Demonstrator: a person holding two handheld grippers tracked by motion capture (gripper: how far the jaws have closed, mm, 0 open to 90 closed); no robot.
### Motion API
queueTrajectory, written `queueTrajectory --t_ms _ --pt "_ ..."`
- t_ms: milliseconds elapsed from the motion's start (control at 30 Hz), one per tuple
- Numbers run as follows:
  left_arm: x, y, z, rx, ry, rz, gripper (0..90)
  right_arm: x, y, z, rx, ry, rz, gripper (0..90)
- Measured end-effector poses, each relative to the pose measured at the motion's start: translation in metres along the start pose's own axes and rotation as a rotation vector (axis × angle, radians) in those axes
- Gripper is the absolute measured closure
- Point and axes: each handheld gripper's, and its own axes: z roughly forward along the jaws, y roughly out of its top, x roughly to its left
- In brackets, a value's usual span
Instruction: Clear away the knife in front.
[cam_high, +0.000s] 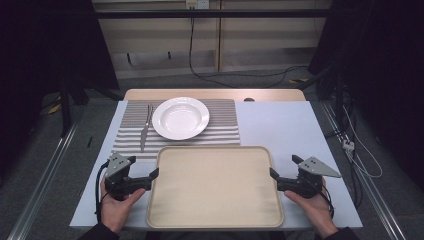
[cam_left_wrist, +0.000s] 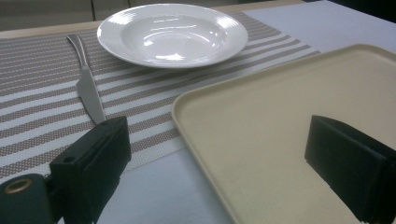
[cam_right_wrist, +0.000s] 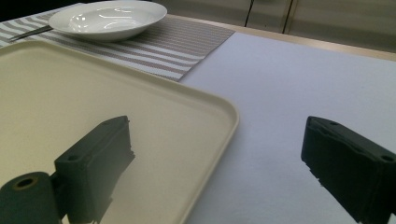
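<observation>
A cream tray (cam_high: 215, 220) lies at the table's near edge. My left gripper (cam_high: 154, 175) is open at the tray's left rim (cam_left_wrist: 187, 121), one jaw over the tray and the other over the table beside it. My right gripper (cam_high: 274, 174) is open at the right rim (cam_right_wrist: 229, 116), likewise astride it. Nothing sits between either pair of jaws except the rim. Behind the tray a white deep plate (cam_high: 180, 118) rests on a striped placemat (cam_high: 222, 127), with a knife (cam_high: 145, 131) to its left. The tray carries nothing.
A pale cloth (cam_high: 280, 125) covers the table to the right of the placemat. Metal rails run along the floor on both sides, and cables hang past the table's right edge (cam_high: 350, 145). A wooden table edge shows at the far side.
</observation>
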Motion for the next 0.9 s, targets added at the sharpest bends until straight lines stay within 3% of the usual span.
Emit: queueTrajectory --t_ms 500,900 --pt "0.002 0.009 0.009 0.031 -0.031 0.004 7.0 0.001 0.000 0.003 0.012 0.020 0.010 7.6" --pt "0.020 0.024 0.026 0.078 -0.029 0.004 6.3 -0.002 0.000 0.003 0.029 0.011 0.022 7.2"
